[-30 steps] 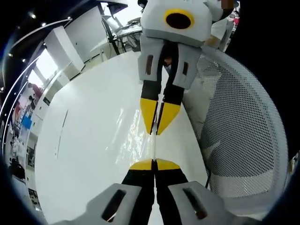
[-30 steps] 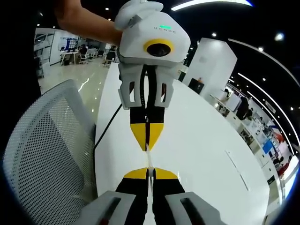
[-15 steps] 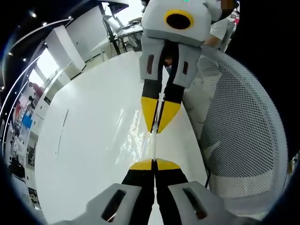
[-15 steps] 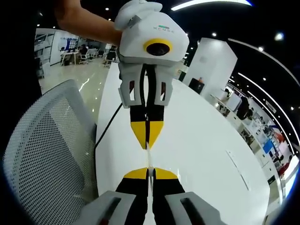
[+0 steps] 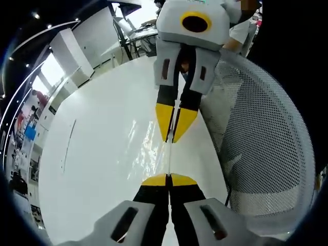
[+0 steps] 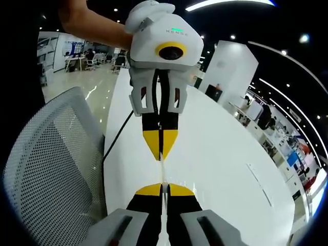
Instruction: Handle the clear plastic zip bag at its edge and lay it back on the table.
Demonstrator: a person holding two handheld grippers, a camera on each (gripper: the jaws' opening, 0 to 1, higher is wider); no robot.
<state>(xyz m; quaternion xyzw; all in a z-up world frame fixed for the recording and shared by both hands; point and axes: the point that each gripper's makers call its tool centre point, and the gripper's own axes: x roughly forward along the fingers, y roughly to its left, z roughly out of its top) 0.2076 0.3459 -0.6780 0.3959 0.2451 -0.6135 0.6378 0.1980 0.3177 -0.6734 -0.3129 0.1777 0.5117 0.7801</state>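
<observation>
The clear plastic zip bag [image 5: 147, 147] hangs as a glossy film just over the white table [image 5: 87, 159], its edge stretched in a thin line between the two grippers. At the bottom of the left gripper view, my left gripper [image 5: 168, 178] is shut on one end of that edge. My right gripper [image 5: 171, 137] faces it from above, shut on the other end. In the right gripper view the bag edge [image 6: 162, 173] runs from my right gripper [image 6: 162, 187] up to my left gripper [image 6: 161, 155], above the table [image 6: 225, 159].
A white mesh chair [image 5: 261, 143] stands close against the table's edge, and the chair [image 6: 46, 169] also lies left of the grippers. A black cable [image 6: 116, 140] runs along that edge. A person's arm [image 6: 95, 28] holds the left gripper. Office desks lie far behind.
The two grippers have drawn slightly apart along the bag's edge, so the strip between them is a little longer. Both stay shut.
</observation>
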